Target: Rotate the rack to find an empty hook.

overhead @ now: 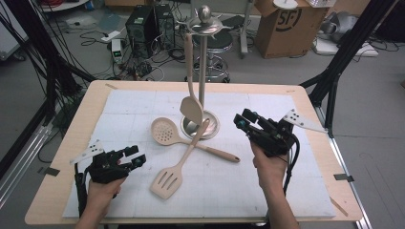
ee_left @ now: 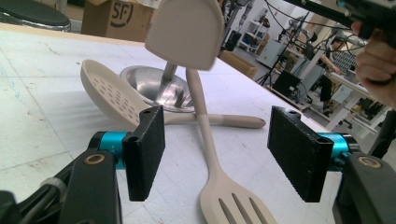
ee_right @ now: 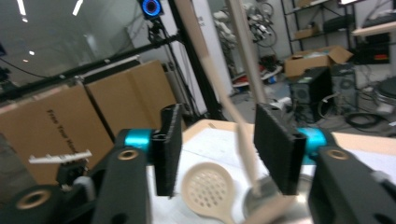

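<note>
Hanging spatula (overhead: 191, 110): hangs from the rack (overhead: 204, 24), handle vertical, blade down, just above the rack's base on the counter (overhead: 67, 157).
Slotted turner (overhead: 168, 180): lies flat, blade toward the person, handle crossing the skimmer (overhead: 165, 131).
Right gripper (overhead: 244, 121): raised beside the rack, fingers (ee_right: 169, 149) released and half-spread, nothing pinched.
Left gripper (overhead: 134, 157): fingers wide apart, empty.
Hard to see: the right gripper view is blurred; the spatula's hook end is indistinct.

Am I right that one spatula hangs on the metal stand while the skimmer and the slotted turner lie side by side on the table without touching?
Not quite. The spatula does hang on the metal stand, and the skimmer and slotted turner do lie on the table, but their handles cross in front of the stand's base. The high view shows it.
</note>
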Demonstrator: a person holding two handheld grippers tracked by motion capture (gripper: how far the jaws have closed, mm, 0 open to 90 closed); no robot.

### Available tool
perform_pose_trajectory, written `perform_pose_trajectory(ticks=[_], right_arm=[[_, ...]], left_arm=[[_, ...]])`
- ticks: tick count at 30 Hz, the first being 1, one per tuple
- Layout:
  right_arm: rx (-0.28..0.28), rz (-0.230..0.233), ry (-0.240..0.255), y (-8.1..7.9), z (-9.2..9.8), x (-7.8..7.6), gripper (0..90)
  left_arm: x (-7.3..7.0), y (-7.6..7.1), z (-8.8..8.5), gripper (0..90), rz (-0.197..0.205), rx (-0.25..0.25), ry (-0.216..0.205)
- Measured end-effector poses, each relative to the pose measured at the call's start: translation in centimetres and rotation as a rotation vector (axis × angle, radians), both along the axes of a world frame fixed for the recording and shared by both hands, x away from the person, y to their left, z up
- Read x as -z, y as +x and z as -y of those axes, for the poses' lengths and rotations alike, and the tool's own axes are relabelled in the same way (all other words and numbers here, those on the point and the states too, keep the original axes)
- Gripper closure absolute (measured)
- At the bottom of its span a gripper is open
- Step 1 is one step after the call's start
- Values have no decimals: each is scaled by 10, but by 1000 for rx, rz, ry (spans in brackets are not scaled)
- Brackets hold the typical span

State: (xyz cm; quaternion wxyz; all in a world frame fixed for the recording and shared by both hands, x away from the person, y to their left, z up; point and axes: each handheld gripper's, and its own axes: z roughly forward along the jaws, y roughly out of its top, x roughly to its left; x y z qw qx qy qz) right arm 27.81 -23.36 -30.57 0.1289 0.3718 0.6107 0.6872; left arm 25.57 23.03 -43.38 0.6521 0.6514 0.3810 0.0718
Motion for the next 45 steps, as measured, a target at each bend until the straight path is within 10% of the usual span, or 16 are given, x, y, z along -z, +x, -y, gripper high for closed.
perform_pose_trajectory(ticks=[13,33,45], right_arm=[[-18,22,58,20,-18,-6,892],[33,71,167,60,-44,-50,896],[119,182,249,69,-51,-62,900]], left_arm=[[-1,-11,-3,367,4,-8,14],[1,-14,-5,367,-5,-9,4],[0,-13,2,369,-2,9,12]])
